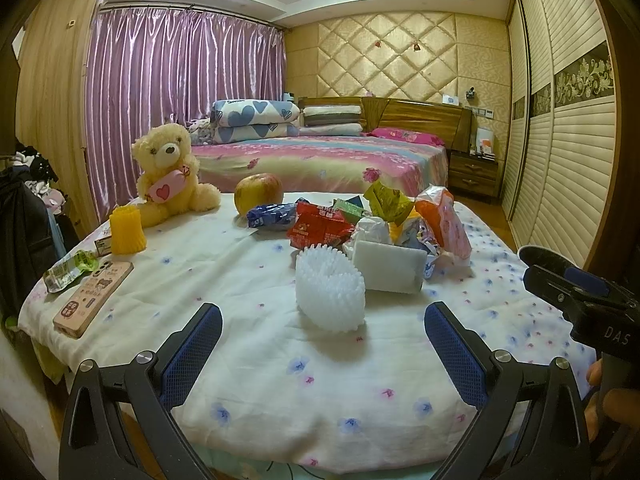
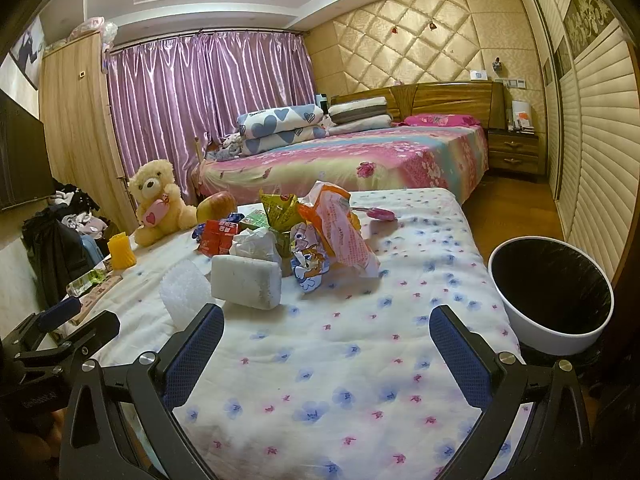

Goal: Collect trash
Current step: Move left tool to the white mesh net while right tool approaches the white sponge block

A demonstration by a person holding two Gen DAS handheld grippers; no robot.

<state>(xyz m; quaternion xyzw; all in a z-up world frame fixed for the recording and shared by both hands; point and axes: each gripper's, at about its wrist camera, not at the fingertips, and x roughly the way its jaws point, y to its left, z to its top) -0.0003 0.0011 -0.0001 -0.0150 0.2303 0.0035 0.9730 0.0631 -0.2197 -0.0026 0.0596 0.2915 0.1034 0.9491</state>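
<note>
A heap of trash lies mid-table on the flowered cloth: a white foam net sleeve, a white foam block, a red snack wrapper, a blue wrapper, crumpled white paper, and an orange-pink bag. My left gripper is open and empty, just short of the foam net. My right gripper also stands open and empty, over bare cloth near the front edge, with the foam block ahead to its left. A white bin with a black liner stands off the table's right edge.
A teddy bear, an apple, a yellow ribbed cup, a pink phone and a green packet occupy the table's left and far side. A bed lies beyond. The right gripper shows at the right edge.
</note>
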